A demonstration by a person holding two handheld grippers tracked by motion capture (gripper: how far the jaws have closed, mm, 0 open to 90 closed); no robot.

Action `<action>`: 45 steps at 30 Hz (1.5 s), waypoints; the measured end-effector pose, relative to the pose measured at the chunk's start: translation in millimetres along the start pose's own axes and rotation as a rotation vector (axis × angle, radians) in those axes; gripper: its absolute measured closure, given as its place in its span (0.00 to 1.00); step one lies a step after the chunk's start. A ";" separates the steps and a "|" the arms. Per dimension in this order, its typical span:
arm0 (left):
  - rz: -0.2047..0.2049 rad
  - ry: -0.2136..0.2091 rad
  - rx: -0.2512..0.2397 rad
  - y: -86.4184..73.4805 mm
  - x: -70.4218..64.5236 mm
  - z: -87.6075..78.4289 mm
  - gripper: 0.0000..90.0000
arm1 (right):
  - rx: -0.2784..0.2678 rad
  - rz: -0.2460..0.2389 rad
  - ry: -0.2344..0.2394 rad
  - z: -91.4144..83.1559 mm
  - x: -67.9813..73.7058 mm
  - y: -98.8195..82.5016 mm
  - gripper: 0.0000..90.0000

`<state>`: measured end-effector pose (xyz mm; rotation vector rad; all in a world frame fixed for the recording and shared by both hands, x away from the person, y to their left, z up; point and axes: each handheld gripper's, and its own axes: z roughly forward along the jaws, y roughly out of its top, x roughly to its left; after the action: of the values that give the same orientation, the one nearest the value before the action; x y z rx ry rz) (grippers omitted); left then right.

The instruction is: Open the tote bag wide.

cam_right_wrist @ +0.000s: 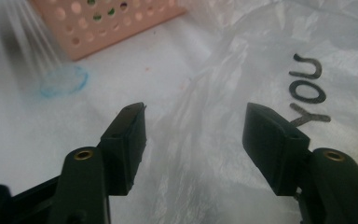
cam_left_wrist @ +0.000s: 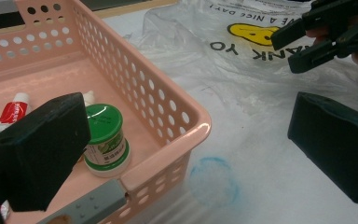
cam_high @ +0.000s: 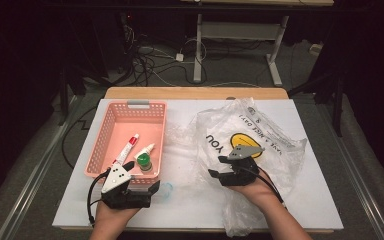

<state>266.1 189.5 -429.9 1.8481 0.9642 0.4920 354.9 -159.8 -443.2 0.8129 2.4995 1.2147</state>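
A pink perforated basket (cam_high: 125, 131) stands at the table's left with a red-and-white tube (cam_high: 126, 148), a small dropper bottle (cam_high: 146, 149) and a green-lidded jar (cam_high: 143, 161) inside. My left gripper (cam_high: 142, 176) is open at the basket's near right corner. One jaw is over the jar (cam_left_wrist: 105, 135), the other over the bare table, with the basket rim (cam_left_wrist: 168, 102) between them. A crumpled clear plastic bag (cam_high: 267, 132) with a yellow smiley lies at the right. My right gripper (cam_high: 220, 166) sits on its left part, pointing left. Its jaws (cam_right_wrist: 195, 112) stand apart over folds of the bag (cam_right_wrist: 261, 46) without pressing them.
A faint blue ring (cam_high: 166, 190) marks the white table cover just right of the basket's near corner. A wooden table edge (cam_high: 195, 93) runs along the far side. Beyond it are cables and desk legs on the floor. The person's forearms enter from the bottom.
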 end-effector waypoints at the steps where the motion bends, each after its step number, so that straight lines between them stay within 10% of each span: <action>1: -0.001 0.000 -0.001 0.0 0.2 -0.2 0.00 | 0.015 -0.011 0.000 0.9 1.6 -1.2 0.46; 14: 0.003 -0.002 0.001 -0.3 -0.3 0.2 0.00 | 0.144 -0.029 0.003 20.1 5.2 -16.6 0.42; 45: 0.006 -0.013 0.006 -0.2 -3.3 0.9 0.00 | 0.136 -0.061 -0.034 34.4 0.0 -15.3 0.85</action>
<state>264.6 186.5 -430.2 1.8581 0.9533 0.4807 364.4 -145.3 -476.6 0.7756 2.5823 1.0119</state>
